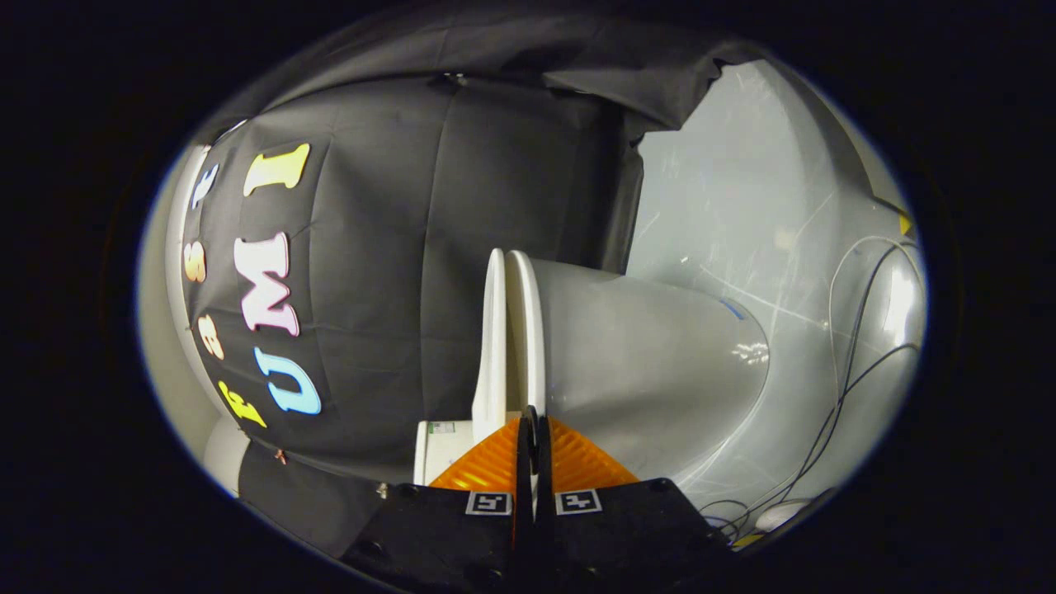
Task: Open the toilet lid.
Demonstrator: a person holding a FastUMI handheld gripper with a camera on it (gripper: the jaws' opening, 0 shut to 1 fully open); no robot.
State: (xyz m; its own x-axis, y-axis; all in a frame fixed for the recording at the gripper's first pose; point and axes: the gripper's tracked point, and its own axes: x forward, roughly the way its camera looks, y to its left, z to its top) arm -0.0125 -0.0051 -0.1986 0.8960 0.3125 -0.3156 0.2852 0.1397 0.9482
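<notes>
Booth: black cloth wall beyond the fingers, pale floor with cables.
Toilet: bowl just ahead of the fingers, view rolled sideways.
Toilet lid: thin slab lying close against the seat, looks unopened.
Gripper: fingers together, tips at the lid-seat seam; grip unclear.
Progress: lifting likely all left.

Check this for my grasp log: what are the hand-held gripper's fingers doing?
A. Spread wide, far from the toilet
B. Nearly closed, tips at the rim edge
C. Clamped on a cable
B: the hand-held gripper has its fingers drawn almost together, tips at the toilet lid edge.
</notes>
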